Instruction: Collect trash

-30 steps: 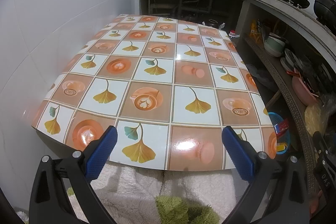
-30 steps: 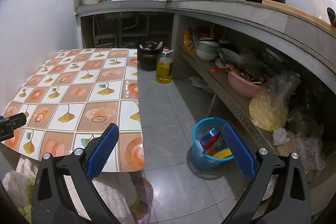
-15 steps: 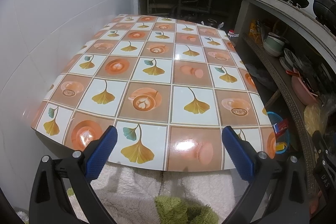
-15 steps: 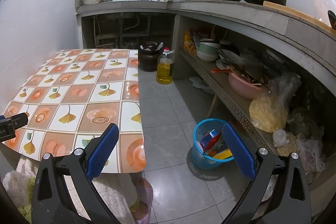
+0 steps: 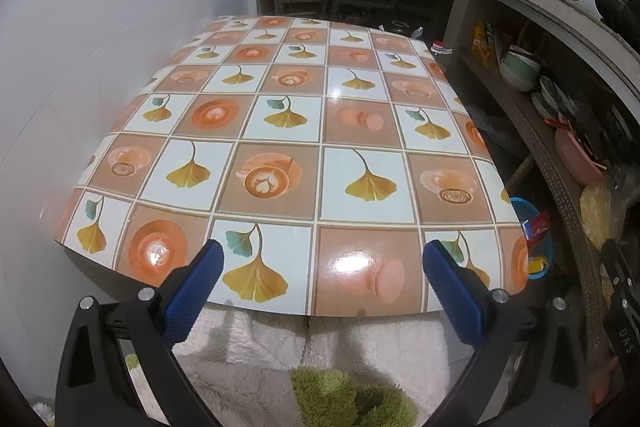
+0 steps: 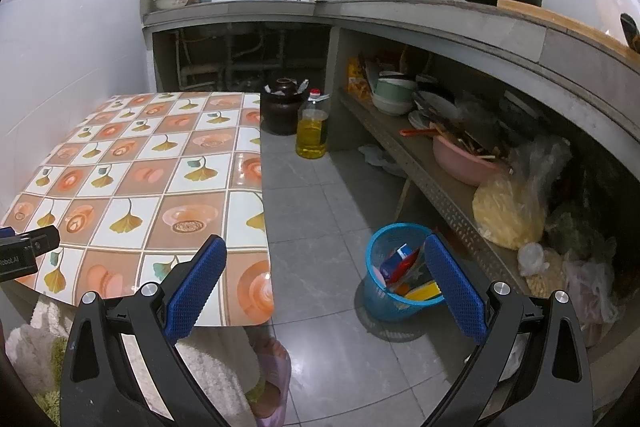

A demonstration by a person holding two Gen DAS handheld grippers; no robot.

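Left claw [image 5: 322,265] held wide over the patterned desk [image 5: 280,131], right claw [image 6: 324,263] held wide, bin [image 6: 394,271] of trash [image 6: 404,263] seen on the floor [image 6: 320,211].

Dim indoor light, glare patches on the glossy table [image 5: 360,131], sharp focus, strong fisheye bending with black corners
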